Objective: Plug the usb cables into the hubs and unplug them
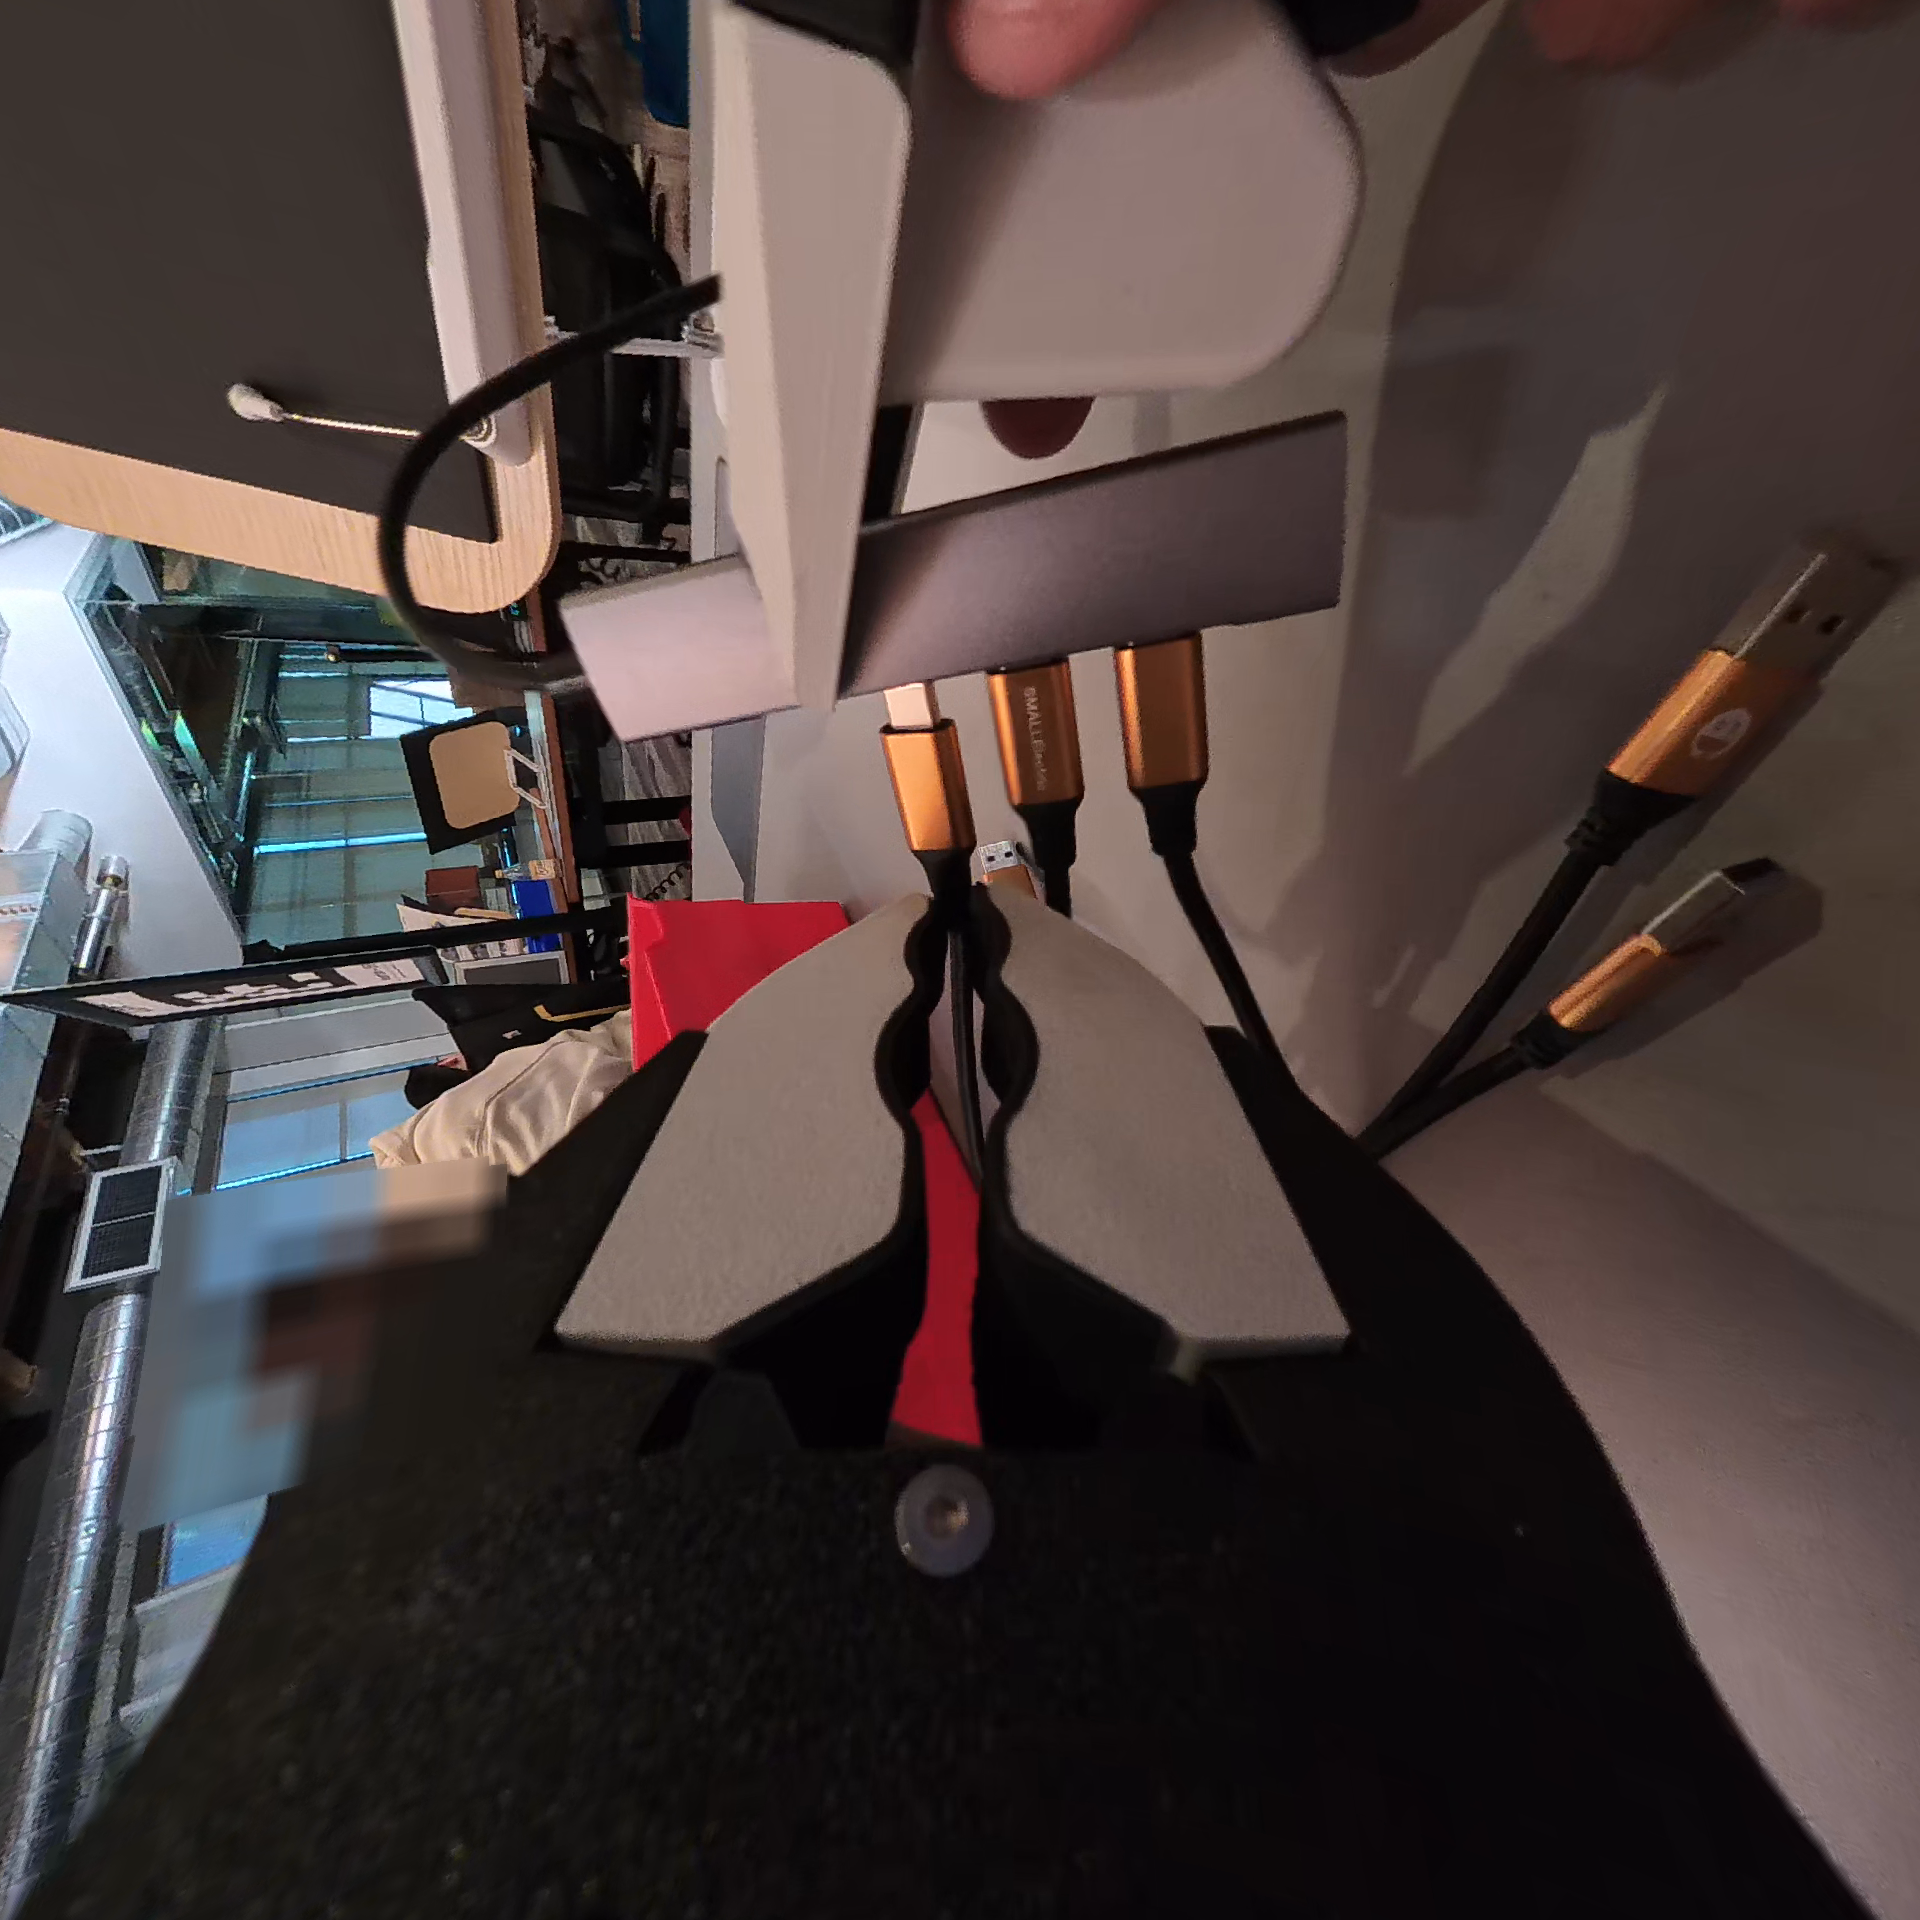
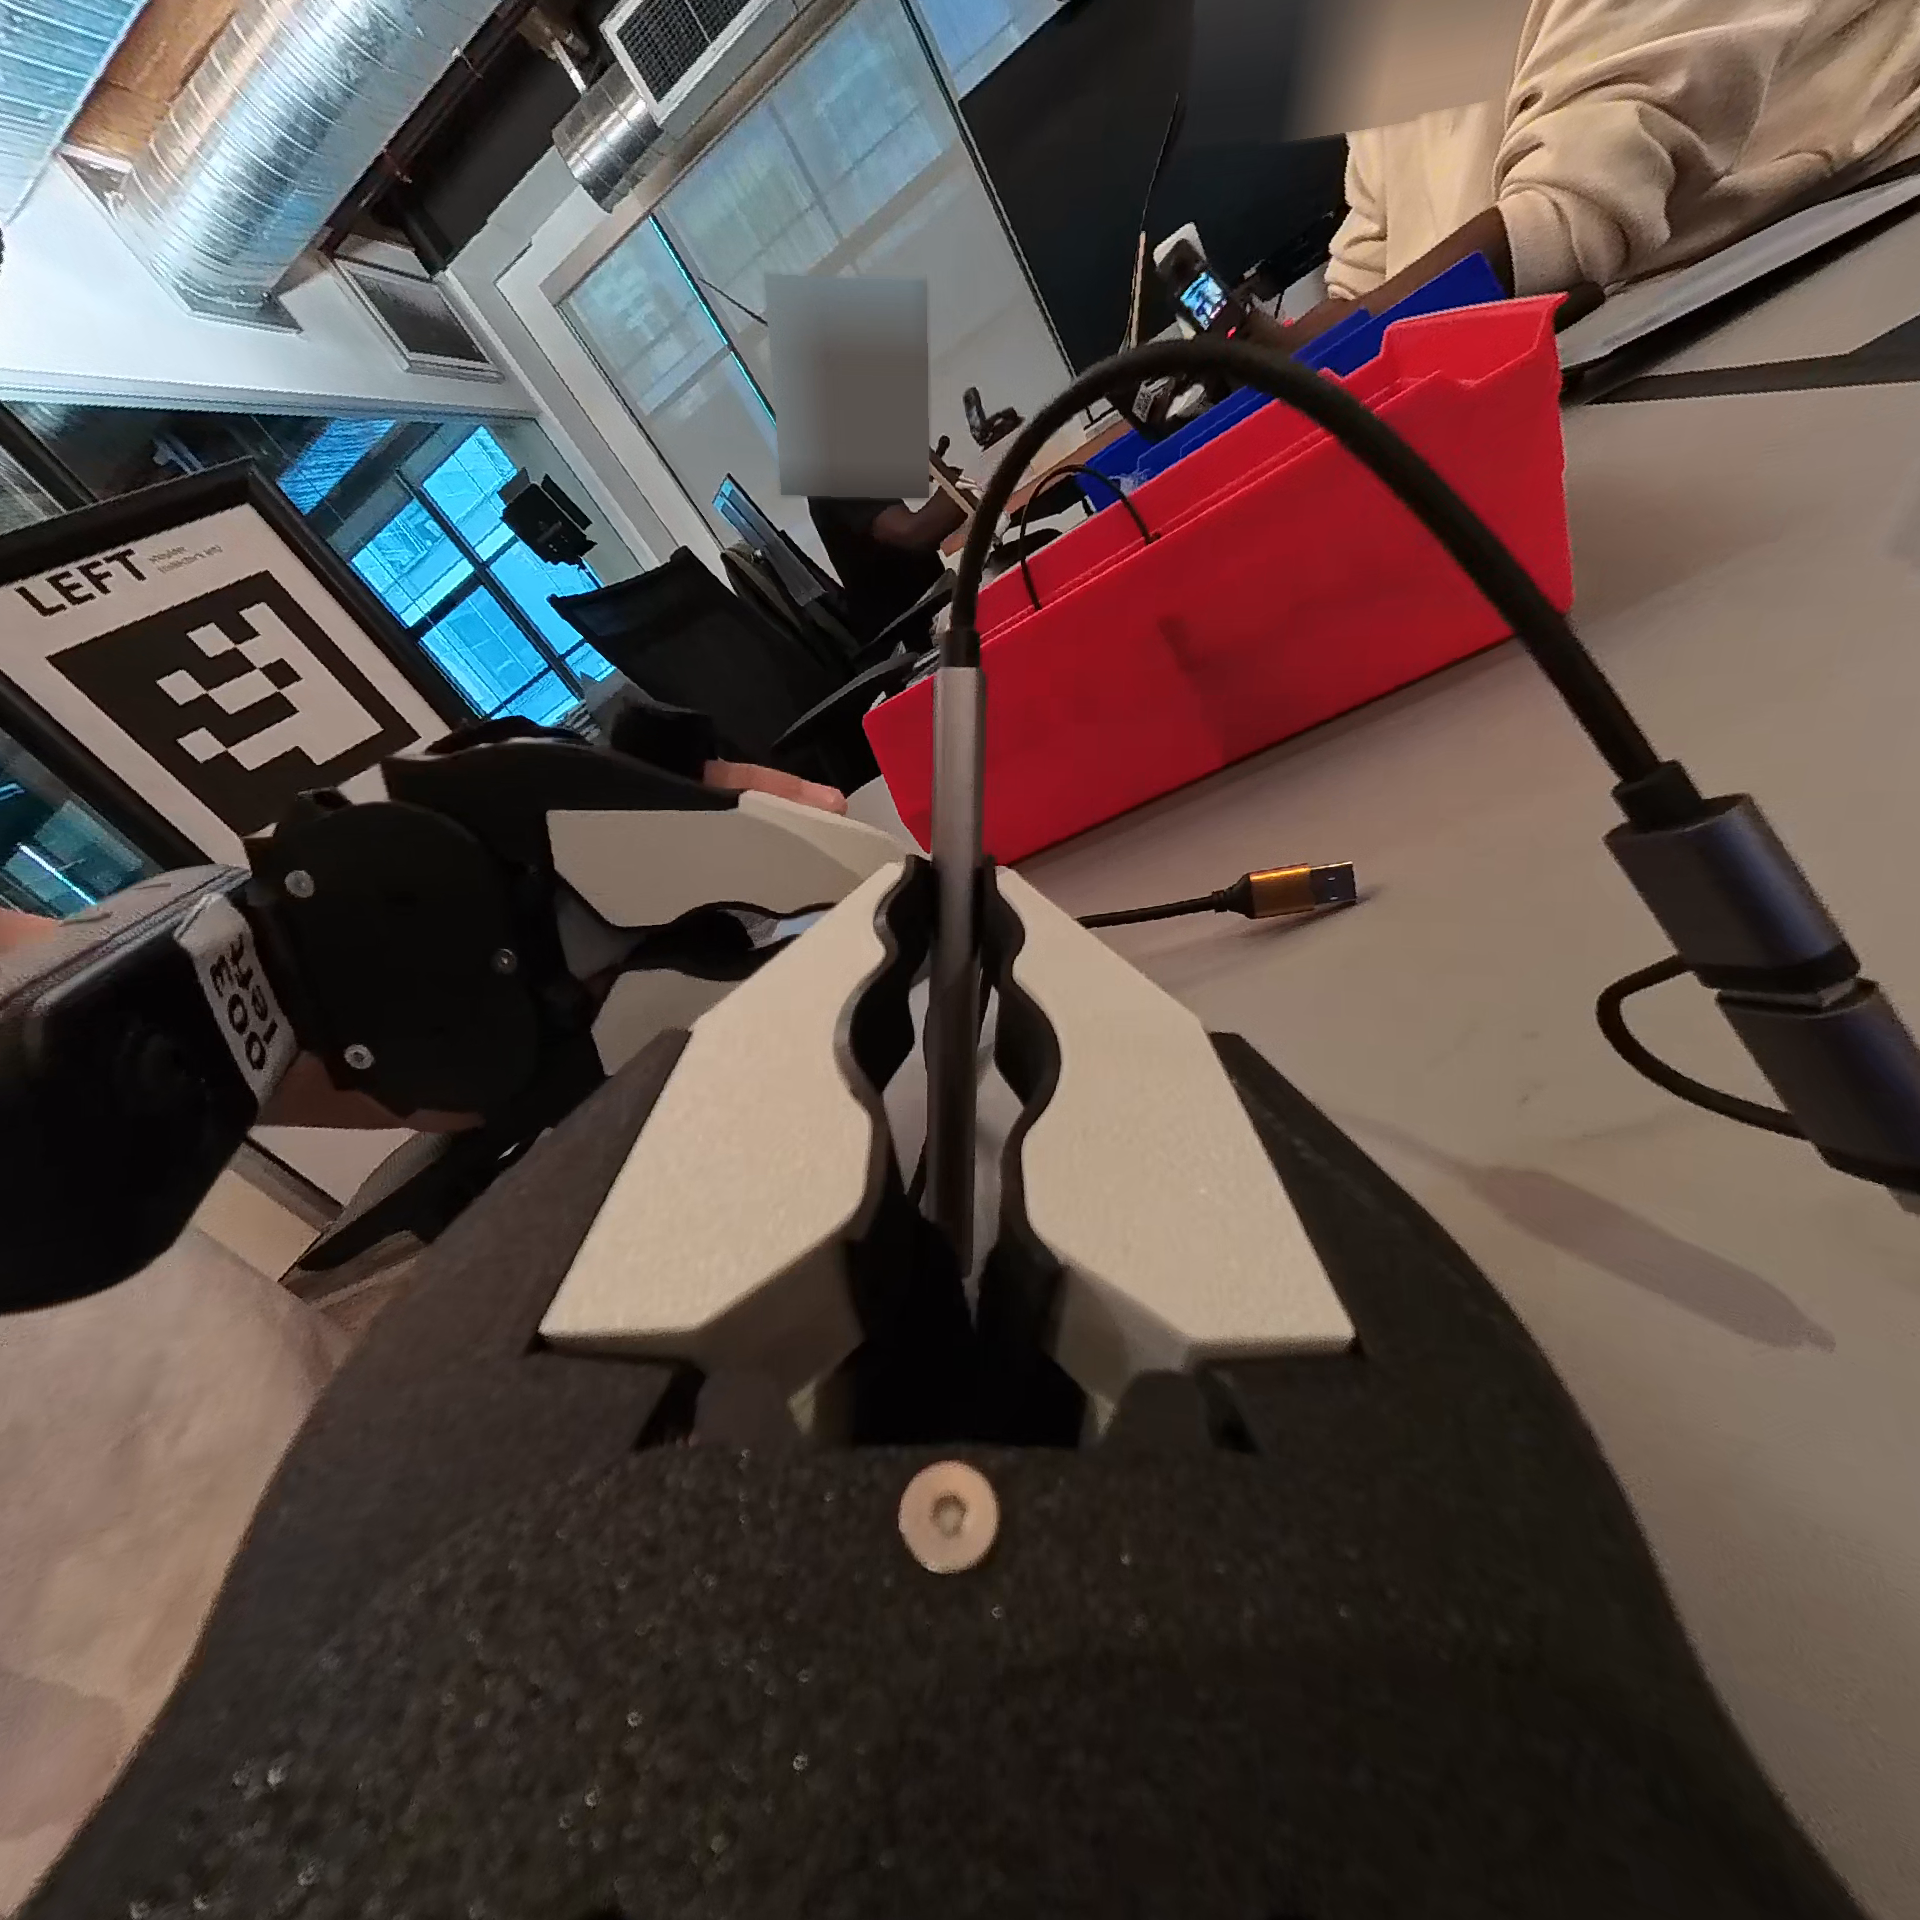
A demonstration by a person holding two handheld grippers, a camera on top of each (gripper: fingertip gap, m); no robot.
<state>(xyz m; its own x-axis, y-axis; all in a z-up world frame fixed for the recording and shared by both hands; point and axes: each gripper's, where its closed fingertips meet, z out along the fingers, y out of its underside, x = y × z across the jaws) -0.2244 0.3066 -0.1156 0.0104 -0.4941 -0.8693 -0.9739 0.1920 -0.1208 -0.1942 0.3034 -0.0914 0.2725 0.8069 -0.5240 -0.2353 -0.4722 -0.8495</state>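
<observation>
Left gripper (image 1: 961, 914) pinched on a black cable; right gripper (image 2: 951, 883) clamped on the grey USB hub (image 1: 1091, 551), three orange-collared plugs in it, one bearing small lettering. Grey counter (image 2: 1455, 790), red bin (image 2: 1247, 623), framed marker placard (image 2: 208, 665) beside office windows.

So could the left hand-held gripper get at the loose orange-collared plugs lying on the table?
Probably not now: the left hand-held gripper is shut on a black cable; the loose plugs lie unobstructed beside it.

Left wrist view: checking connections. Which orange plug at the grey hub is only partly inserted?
The leftmost orange plug: its silver tip shows below the grey hub, its cable in the left gripper.
</observation>
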